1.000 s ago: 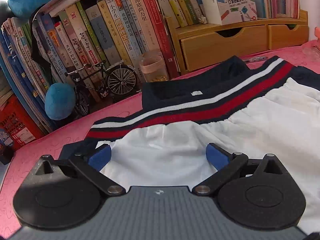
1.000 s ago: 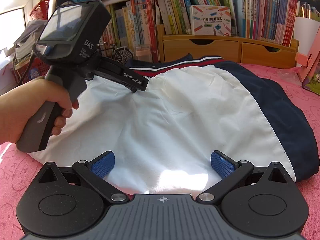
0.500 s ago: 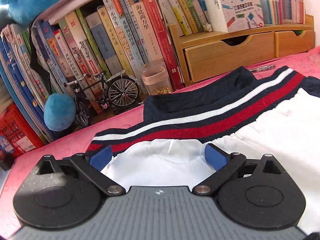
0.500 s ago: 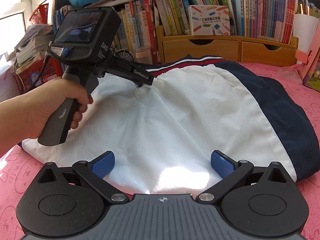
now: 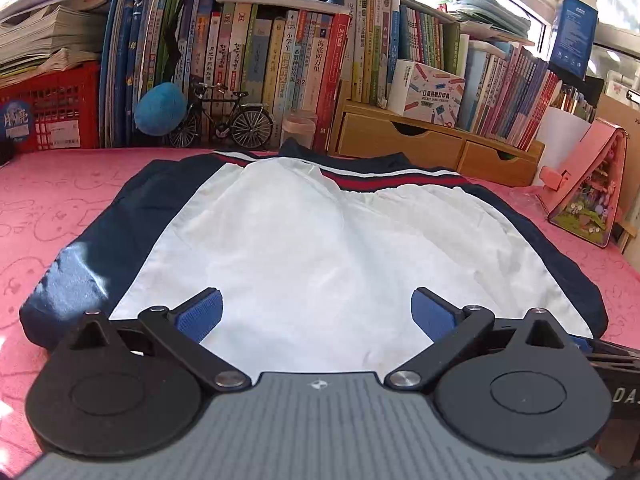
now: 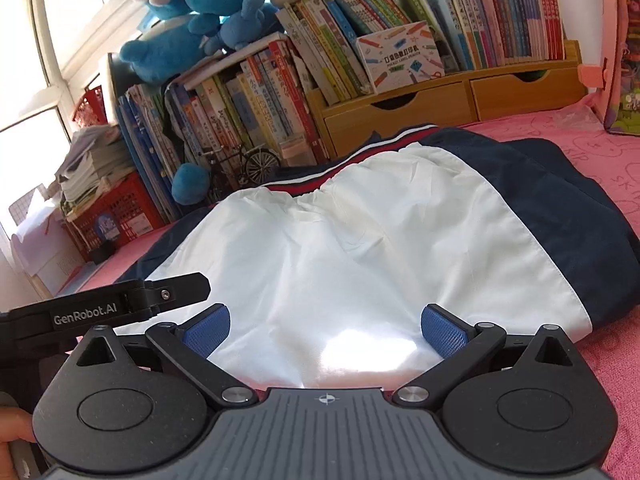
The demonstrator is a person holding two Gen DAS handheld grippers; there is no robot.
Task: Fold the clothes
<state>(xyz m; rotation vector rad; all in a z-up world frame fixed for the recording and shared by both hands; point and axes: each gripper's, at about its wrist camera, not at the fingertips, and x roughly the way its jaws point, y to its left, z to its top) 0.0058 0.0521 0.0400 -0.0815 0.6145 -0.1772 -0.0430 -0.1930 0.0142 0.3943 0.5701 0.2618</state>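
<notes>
A white garment with navy side panels (image 5: 312, 248) and a red, white and navy striped band (image 5: 384, 178) lies spread flat on the pink cover, band toward the bookshelf. My left gripper (image 5: 317, 312) hovers open over its near white edge, nothing between the blue pads. In the right wrist view the same garment (image 6: 360, 248) fills the middle. There my right gripper (image 6: 326, 330) is open above the near hem, empty. The left gripper's black body (image 6: 120, 308) sits just to its left, held by a hand at the lower left corner.
The pink cover (image 5: 60, 208) runs out to both sides of the garment. Behind it stand a packed bookshelf (image 5: 288, 68), a small model bicycle (image 5: 224, 120), a wooden drawer unit (image 5: 432, 144) and a red crate (image 5: 48, 112). A pink house-shaped box (image 5: 588, 192) stands at the right.
My left gripper has pulled back from the striped band to the near hem, beside the right gripper, and now sees the whole garment. The right gripper tilted left; both stay open.
</notes>
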